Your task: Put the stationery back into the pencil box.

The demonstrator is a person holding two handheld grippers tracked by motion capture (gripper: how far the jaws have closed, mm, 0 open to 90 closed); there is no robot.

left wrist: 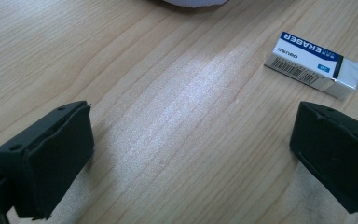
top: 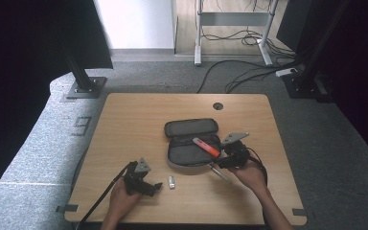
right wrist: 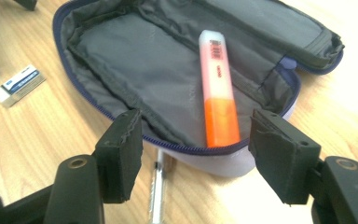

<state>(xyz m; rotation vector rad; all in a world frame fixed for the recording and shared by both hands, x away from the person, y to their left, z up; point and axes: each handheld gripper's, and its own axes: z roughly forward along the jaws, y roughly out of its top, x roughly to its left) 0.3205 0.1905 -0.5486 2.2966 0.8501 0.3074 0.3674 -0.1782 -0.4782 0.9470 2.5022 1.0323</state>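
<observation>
A light wooden counter (top: 134, 120) carries an unzipped grey case (top: 191, 141) lying open near its middle. A white eraser (top: 171, 182) lies apart from the case, off its near left corner. A silver pen (top: 219, 172) lies just beside its near right edge.

The eraser (left wrist: 313, 65) carried the one clear label: in the left gripper view its blue band read "ERASER" in white capitals, upside down to the camera, with a smaller brand word on the white part beneath that was too fine to read, beside a barcode. The orange highlighter (right wrist: 219, 92) bore small red printing along its barrel, too blurred to read. On the floor left of the counter (top: 124, 124), a mark (top: 80, 126) resembled "9".
</observation>
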